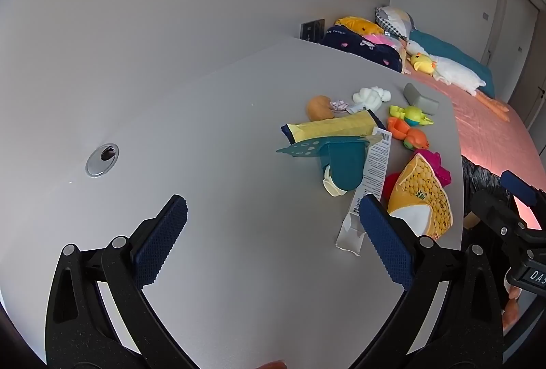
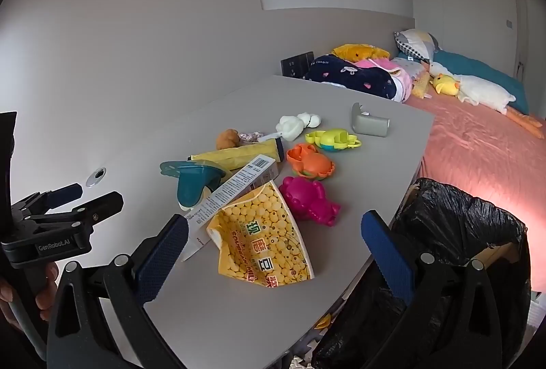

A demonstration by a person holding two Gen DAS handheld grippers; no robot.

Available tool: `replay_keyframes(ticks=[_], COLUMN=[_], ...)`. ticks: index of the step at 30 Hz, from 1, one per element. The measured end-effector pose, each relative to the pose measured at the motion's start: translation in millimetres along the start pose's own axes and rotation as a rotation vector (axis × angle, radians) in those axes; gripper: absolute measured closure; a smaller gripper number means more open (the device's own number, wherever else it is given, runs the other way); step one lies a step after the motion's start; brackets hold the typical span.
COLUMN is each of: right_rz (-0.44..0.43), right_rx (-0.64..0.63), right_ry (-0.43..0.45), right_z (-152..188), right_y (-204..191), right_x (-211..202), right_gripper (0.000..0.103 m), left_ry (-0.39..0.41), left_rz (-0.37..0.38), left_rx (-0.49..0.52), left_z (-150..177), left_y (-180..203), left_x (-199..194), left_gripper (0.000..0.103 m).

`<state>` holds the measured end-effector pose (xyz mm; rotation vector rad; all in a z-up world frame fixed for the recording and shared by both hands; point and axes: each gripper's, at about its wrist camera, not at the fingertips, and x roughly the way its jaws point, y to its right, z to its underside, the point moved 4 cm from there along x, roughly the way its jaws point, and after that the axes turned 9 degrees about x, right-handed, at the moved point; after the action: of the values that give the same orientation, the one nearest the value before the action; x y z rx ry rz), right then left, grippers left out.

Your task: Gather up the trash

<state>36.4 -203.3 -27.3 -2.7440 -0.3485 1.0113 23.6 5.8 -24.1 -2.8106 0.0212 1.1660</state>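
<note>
The crumpled yellow snack bag printed with round beans (image 2: 264,232) lies flat on the grey table (image 2: 211,307), straight ahead of my right tool (image 2: 274,241) and between its two blue pads, which stand wide apart with nothing in them. Just beyond the bag's left corner, touching it, is a long white printed carton with a barcode (image 2: 232,195), and past that a flattened yellow wrapper with dark ends (image 2: 239,152). To the right of this tool, off the table edge, sits the bin lined with a black plastic bag (image 2: 457,232). My left tool (image 1: 273,232) hovers over bare table, pads also apart and empty, with the carton's near end by its right pad. I judge the bag the first pick: I should come down on its raised, creased edge rather than the flat middle, close firmly, lift clear of the pink plastic crab toy (image 2: 310,202) beside it, then swing right over the bin
</note>
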Motion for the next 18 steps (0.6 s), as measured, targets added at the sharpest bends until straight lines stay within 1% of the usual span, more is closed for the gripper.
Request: replay_keyframes(ticks=[18], right_rz=[0.000], right_rx=[0.002], right_ry=[-0.002], right_z=[0.7], right_y=[1.6], right_x=[-0.1], right_gripper=[0.002], left_ry=[0.000], left_rz=[-0.002], left_rx=[0.001], left_z=[-0.4], left_y=[1.9], left_x=[0.4], left_gripper=[0.006])
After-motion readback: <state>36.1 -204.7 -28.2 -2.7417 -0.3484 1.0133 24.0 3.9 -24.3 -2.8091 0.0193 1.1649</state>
